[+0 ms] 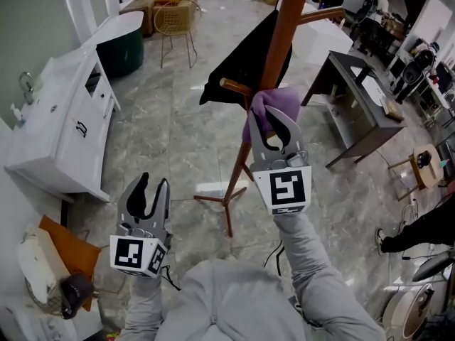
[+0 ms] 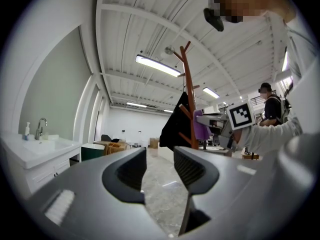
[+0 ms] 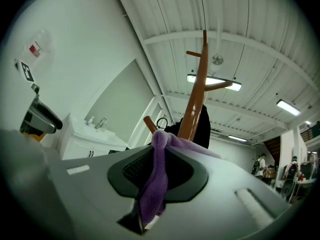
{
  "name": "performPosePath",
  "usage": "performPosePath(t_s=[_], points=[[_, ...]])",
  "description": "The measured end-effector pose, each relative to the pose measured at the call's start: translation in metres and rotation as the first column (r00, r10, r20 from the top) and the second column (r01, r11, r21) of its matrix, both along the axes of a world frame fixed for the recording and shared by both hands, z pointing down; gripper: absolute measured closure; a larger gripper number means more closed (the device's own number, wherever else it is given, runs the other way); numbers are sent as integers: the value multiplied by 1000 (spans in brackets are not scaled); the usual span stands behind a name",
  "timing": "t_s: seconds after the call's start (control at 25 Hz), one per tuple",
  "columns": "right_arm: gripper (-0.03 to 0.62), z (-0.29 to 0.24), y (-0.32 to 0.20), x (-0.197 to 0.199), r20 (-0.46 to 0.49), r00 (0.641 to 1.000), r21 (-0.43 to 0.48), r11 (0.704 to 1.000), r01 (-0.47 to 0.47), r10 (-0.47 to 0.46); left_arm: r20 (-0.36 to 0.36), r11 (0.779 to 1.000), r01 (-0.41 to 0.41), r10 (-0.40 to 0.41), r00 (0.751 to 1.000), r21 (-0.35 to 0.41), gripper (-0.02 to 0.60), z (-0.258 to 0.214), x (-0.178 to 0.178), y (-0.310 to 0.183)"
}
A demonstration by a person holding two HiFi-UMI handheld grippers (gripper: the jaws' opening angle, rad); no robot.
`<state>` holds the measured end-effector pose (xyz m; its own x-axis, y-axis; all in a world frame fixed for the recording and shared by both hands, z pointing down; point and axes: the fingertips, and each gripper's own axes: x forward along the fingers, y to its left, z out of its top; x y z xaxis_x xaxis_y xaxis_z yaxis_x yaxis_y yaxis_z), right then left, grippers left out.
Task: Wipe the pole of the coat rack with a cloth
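The right gripper [image 1: 274, 123] is clamped on the purple cloth [image 1: 276, 99] at the pole [image 1: 291, 20], while the left gripper [image 1: 154, 185] gapes empty.

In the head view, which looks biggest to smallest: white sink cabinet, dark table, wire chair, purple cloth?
1. white sink cabinet
2. dark table
3. wire chair and purple cloth, which look about alike; the cloth is nearer the camera, so unranked.
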<state>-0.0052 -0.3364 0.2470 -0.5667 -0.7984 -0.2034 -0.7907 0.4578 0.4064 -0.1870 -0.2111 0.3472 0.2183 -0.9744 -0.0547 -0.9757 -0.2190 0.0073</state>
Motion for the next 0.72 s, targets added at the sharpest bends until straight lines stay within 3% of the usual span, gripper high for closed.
performPosePath(t_s=[0.48, 0.72], points=[[539, 88, -8, -2, -87, 996, -194, 981, -20, 3, 7, 1000, -18, 18, 1000, -16, 403, 2, 4, -2], [539, 142, -11, -5, -195, 980, -295, 955, -35, -24, 7, 1000, -18, 18, 1000, -17, 403, 2, 4, -1]])
